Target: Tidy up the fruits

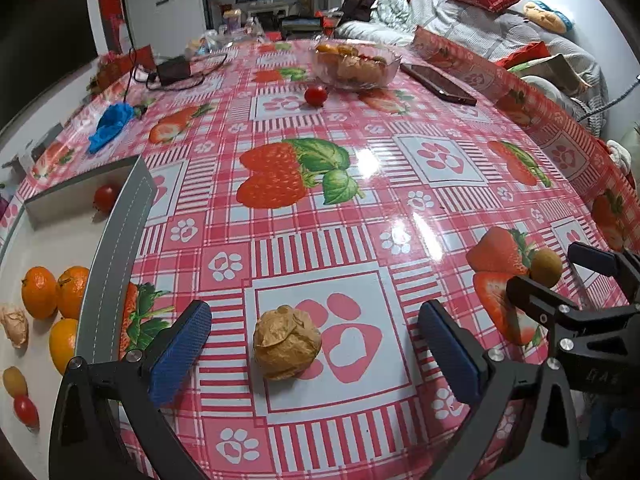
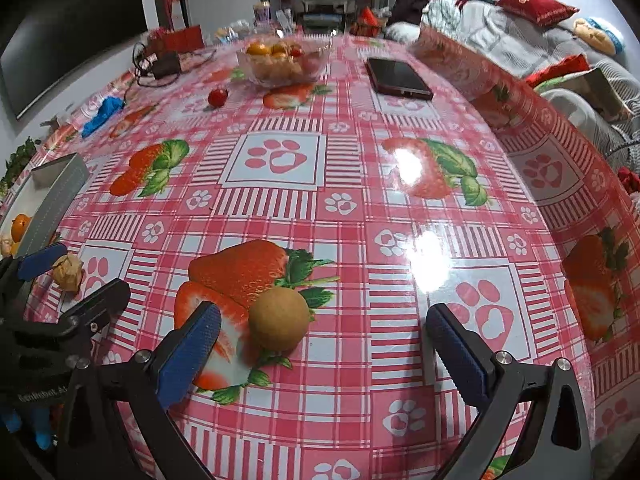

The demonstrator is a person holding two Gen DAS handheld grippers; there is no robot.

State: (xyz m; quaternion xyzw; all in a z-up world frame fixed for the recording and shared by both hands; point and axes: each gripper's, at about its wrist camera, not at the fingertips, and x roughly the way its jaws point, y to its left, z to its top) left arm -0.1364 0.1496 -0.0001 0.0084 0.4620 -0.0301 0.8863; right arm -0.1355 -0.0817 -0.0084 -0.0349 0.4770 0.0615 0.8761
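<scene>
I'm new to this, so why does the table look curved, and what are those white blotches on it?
Left wrist view: the fisheye lens bends the tablecloth into a dome, and lamp glare whitens its glossy surface. Right wrist view: same bulge, with brighter glare patches; the sofa at the edge looks soft and stretched.

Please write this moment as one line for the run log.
left hand-held gripper: open, around papery husk fruit | right hand-held gripper: open, around brown round fruit | tray: oranges inside

Each claw (image 1: 316, 340) (image 2: 322, 346) has black angular arms, blue textured finger pads (image 1: 180, 354), silver round screws; faint pale lettering marks the left claw's (image 2: 60, 276) body, lower left.
</scene>
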